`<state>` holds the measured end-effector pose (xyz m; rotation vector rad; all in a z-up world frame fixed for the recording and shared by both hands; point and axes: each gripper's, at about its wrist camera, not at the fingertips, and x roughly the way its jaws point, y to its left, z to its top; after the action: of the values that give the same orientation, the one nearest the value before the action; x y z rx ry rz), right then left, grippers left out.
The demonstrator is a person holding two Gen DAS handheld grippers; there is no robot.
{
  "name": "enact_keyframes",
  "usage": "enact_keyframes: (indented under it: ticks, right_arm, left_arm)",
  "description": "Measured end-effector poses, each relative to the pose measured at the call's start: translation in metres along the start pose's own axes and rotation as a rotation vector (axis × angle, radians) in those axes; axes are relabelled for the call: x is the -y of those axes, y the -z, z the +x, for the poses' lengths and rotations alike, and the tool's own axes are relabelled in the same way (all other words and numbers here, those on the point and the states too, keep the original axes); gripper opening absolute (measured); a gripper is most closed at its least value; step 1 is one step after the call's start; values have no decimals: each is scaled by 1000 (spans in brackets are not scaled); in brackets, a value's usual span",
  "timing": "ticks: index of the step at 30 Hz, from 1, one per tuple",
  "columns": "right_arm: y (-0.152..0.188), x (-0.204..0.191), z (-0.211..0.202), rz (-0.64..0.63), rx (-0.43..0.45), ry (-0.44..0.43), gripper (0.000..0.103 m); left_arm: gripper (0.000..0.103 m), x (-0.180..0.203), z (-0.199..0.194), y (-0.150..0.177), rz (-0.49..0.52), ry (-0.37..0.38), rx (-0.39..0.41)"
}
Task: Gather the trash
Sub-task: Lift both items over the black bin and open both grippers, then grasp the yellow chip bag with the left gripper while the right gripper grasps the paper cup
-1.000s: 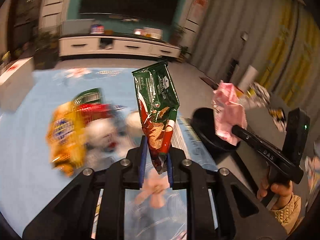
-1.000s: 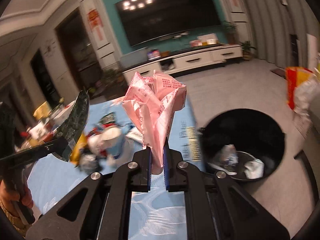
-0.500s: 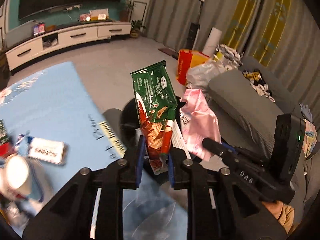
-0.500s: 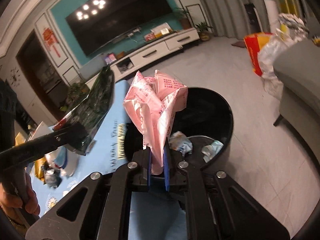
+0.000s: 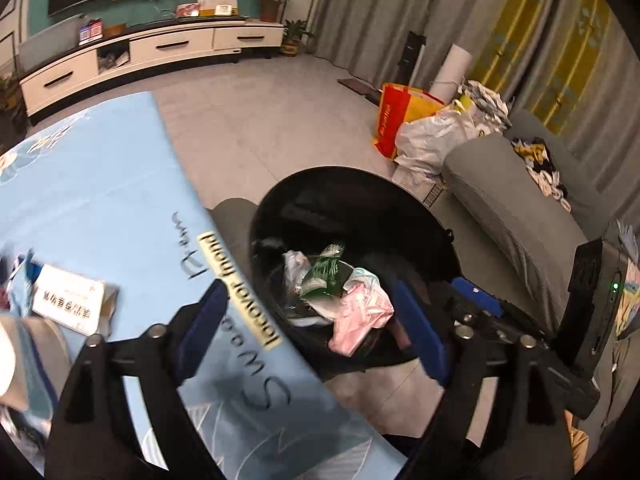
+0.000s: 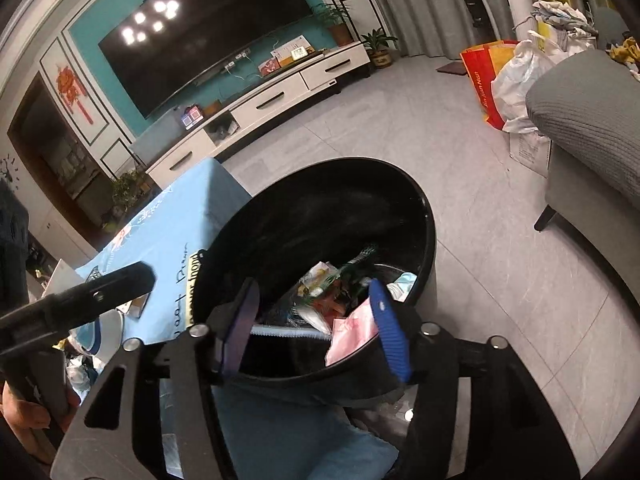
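Note:
A black round trash bin (image 5: 352, 184) (image 6: 424, 216) stands on the floor beside the blue-clothed table (image 5: 100, 200) (image 6: 176, 224). Inside it lie the green snack wrapper (image 5: 326, 270) (image 6: 352, 266) and the crumpled pink wrapper (image 5: 360, 316) (image 6: 352, 332), among other scraps. My left gripper (image 5: 308, 324) hangs over the bin's near rim, its jaws opening wide with nothing between them. My right gripper (image 6: 314, 322) also hovers above the bin, jaws opening and empty. The right gripper (image 5: 480, 300) shows at the right of the left wrist view.
A white printed box (image 5: 68, 300) and a paper cup (image 6: 108, 332) lie on the table. A grey sofa (image 5: 520, 216) (image 6: 592, 128) stands right of the bin, with red and white bags (image 5: 416, 128) (image 6: 508, 80) behind it. A white TV cabinet (image 6: 272, 100) lines the far wall.
Both grippers swung from the table over the bin and sank. Both let go: the green wrapper and the pink wrapper dropped into the bin.

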<state>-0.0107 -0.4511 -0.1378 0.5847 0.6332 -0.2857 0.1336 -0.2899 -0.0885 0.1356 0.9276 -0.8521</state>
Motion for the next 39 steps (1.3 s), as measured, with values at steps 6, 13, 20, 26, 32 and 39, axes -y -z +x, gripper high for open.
enact_keyframes:
  ticks: [6,13,20,26,32,39]
  right_arm:
    - [5,-23,-16,-49,-2,-38,70]
    - [16,-75,-28,-158,-34,-116,80]
    - [38,-131,-33,-304,-89,-193,92]
    - [63,-178,-25,-394,-158,-248,96]
    - [80,-218,-10,-451,-205,-259,96]
    - [89,-247,8,-485,-226,-262,96]
  left_arm:
    - [94,-20,-46,25,-40,-56,48]
    - [96,-54,-115,62,-97,-160,113]
    - [100,-112,-190,103,-230,-300,203]
    - [100,-177,-229,150,-423,-409,212]
    - [100,-214,-243,184,-540,-404,214]
    - [100,-229,-240,183,-546,-370,229]
